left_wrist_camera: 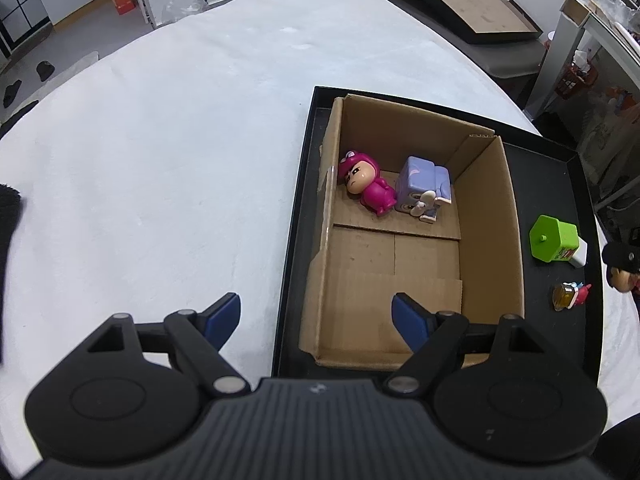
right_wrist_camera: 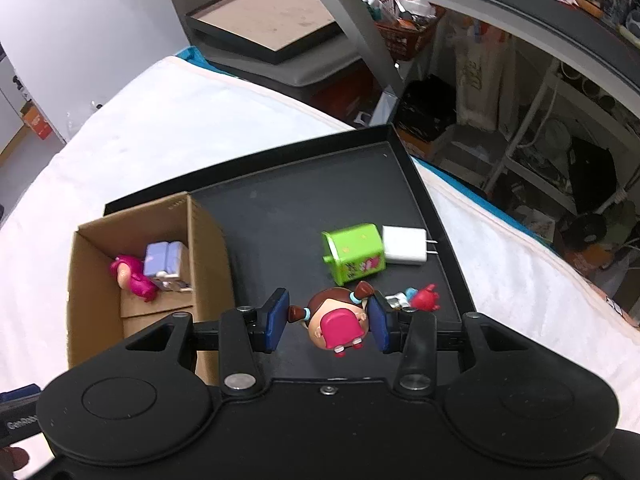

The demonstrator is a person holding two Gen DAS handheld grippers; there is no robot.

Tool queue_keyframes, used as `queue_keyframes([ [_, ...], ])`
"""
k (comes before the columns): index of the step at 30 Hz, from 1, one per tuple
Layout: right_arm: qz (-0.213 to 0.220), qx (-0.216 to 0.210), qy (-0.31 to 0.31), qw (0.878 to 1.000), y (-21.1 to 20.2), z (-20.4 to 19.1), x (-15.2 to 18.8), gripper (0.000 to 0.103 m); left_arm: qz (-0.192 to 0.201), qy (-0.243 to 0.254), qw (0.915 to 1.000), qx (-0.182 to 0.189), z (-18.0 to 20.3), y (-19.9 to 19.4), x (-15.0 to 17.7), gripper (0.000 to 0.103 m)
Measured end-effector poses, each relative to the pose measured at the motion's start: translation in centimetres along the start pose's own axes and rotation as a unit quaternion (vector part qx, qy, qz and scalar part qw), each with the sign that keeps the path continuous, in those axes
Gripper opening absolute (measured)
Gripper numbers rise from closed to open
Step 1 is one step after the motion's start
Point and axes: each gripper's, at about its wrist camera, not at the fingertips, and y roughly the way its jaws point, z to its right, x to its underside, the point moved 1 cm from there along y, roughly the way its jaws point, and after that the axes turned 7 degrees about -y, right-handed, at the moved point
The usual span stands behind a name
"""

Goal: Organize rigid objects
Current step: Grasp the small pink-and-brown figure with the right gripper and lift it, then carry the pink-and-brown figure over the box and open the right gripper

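A cardboard box [left_wrist_camera: 492, 236] stands in a black tray [left_wrist_camera: 556, 184] and holds a pink figurine [left_wrist_camera: 366, 188] and a purple block toy [left_wrist_camera: 422, 188]. My left gripper [left_wrist_camera: 316, 320] is open and empty, over the box's near left corner. My right gripper [right_wrist_camera: 328, 320] is shut on a brown-haired doll in a pink dress [right_wrist_camera: 338, 324], held above the tray [right_wrist_camera: 280, 216], right of the box [right_wrist_camera: 208, 248]. A green toy [right_wrist_camera: 354, 254], a white charger [right_wrist_camera: 404, 246] and a small red toy [right_wrist_camera: 424, 300] lie on the tray.
The tray rests on a white-covered table [left_wrist_camera: 180, 140]. A second dark tray [right_wrist_camera: 264, 24] and cluttered shelves [right_wrist_camera: 520, 120] stand beyond the table's far edge. A small amber and red toy [left_wrist_camera: 570, 295] lies on the tray near the right rim.
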Motion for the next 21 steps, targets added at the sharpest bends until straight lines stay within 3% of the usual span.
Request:
queue_keyframes([
  [8, 0.023, -0.024, -0.016, 0.999, -0.6, -2.3, -1.3, 0.042, -0.003, -0.003, 0.9998, 0.021, -0.6, 1.0, -0.5, 0.077],
  [13, 0.023, -0.034, -0.027, 0.999, -0.3, -3.7, -2.0, 0.042, -0.003, 0.002, 0.9995, 0.030, -0.5, 1.2, -0.8, 0.069],
  [19, 0.029, -0.055, -0.030, 0.998, -0.1, -5.2, -2.3, 0.042, -0.010, -0.001, 0.9992, 0.039, -0.7, 2.2, -1.0, 0.052],
  [21, 0.027, -0.073, -0.023, 0.997, 0.0, -5.5, -2.5, 0.042, -0.016, -0.003, 0.9990, 0.041, -0.9, 2.6, -1.0, 0.040],
])
